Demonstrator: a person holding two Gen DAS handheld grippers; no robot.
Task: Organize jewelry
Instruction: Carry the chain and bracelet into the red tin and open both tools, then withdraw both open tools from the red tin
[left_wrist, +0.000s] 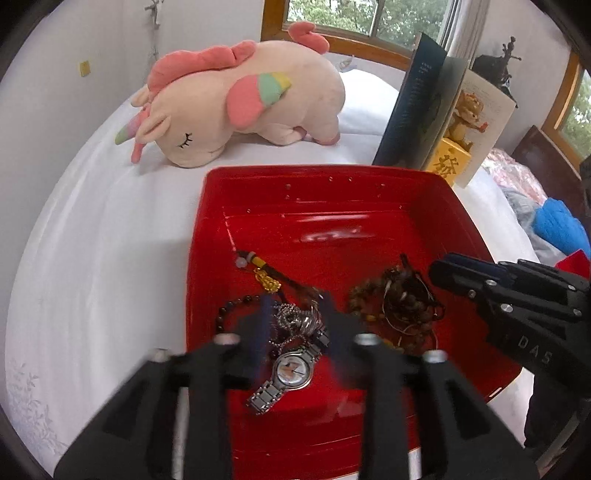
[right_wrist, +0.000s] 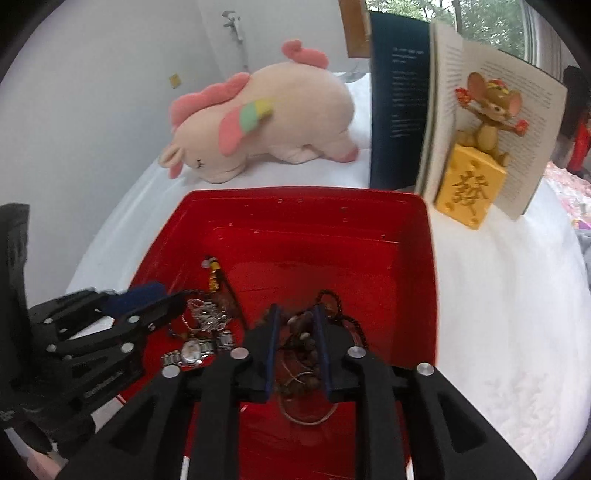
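White bed, red tray (left_wrist: 424, 206) of tangled jewelry (left_wrist: 295, 332); left gripper (left_wrist: 295, 325), right gripper (right_wrist: 297, 343) part-open, empty.

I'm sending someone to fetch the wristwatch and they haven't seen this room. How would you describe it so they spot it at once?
On the white bed stands a red tray, in front of a pink plush unicorn. The wristwatch lies at the tray's near left, in the tangle of silver chain. It alone has a round pale dial and a silver link band; the pile to its right is brown beads and cord.
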